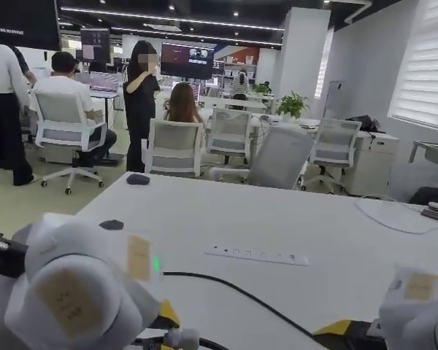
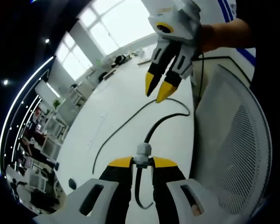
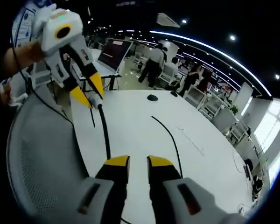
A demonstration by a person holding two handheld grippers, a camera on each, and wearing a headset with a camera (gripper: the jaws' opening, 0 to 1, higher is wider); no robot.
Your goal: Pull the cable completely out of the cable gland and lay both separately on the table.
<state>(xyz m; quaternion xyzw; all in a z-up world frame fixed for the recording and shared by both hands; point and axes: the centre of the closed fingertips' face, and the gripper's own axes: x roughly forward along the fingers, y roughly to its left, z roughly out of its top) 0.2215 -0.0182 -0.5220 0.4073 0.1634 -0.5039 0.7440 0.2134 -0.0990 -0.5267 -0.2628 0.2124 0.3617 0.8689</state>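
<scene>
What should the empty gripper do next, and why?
Probably the right gripper should move to the black cable just beyond the cable gland and close on it. The left gripper clamps the gland, the cable runs through it, and the right jaws stand open with nothing between them, so nothing can pull the cable out yet.
</scene>
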